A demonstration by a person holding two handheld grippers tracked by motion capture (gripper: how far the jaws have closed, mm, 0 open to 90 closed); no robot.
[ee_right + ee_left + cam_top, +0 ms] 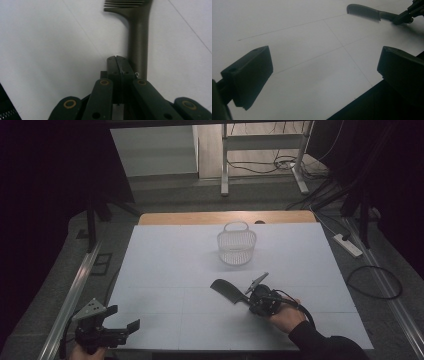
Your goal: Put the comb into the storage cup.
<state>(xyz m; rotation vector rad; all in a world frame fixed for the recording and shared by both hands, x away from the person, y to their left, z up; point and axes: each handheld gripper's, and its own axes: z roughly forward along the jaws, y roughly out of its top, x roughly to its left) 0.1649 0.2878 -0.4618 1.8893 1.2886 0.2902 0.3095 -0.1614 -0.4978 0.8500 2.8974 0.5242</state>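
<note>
Both hand-held grippers near the table's front edge: left (125, 326) apart, right (117, 65) together beside comb (138, 37).

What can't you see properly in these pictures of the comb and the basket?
- Comb: in the right gripper view the top edge cuts off most of its teeth, and the shut right gripper hides the handle's near end, so contact cannot be told.
- Comb in the high view: too small and dark to count teeth.
- Basket: too small in the high view to tell if anything lies inside.
- Left gripper: the picture's edges cut off its open jaws.
</note>
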